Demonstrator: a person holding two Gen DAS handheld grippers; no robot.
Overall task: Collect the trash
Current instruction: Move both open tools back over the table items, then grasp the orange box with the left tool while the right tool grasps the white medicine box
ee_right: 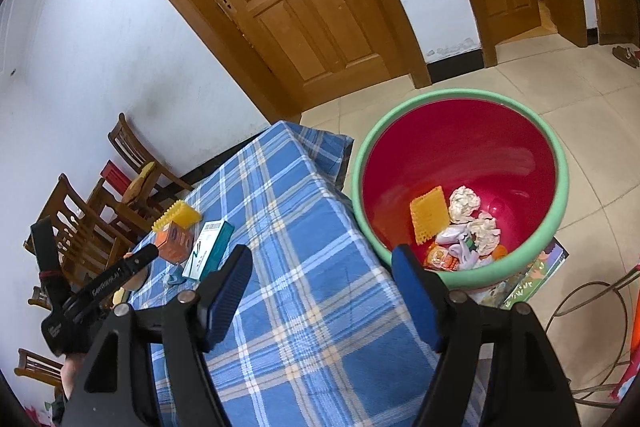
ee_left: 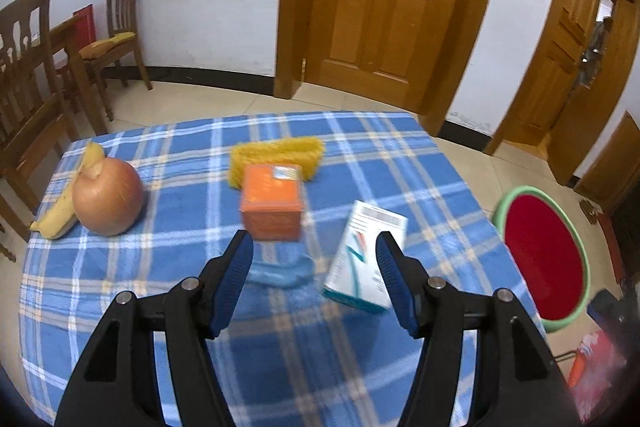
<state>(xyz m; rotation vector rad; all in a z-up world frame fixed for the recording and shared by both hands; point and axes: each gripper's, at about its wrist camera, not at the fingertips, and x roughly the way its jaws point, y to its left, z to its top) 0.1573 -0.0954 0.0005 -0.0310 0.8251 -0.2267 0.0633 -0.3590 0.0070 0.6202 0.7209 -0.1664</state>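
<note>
Blue plaid tablecloth (ee_left: 120, 287) holds an onion (ee_left: 108, 197), banana peel (ee_left: 60, 215), orange box (ee_left: 272, 203) and white carton (ee_left: 366, 259); both grippers (ee_left: 314, 259) (ee_right: 320, 271) gape empty, bin (ee_right: 560, 195) alongside holds crumpled tissues (ee_right: 464, 203).

Both tongs, left (ee_left: 314, 253) and right (ee_right: 320, 267), gape empty, angled downward.

A table covered with a blue plaid cloth (ee_left: 168, 291) carries a round brownish onion (ee_left: 108, 197) touching a yellow banana peel (ee_left: 66, 205), a yellow bristly brush (ee_left: 276, 157), an orange cardboard box (ee_left: 272, 203), a white and teal carton (ee_left: 366, 257) and a crumpled clear blue wrapper (ee_left: 282, 269) in front of the orange box.
</note>
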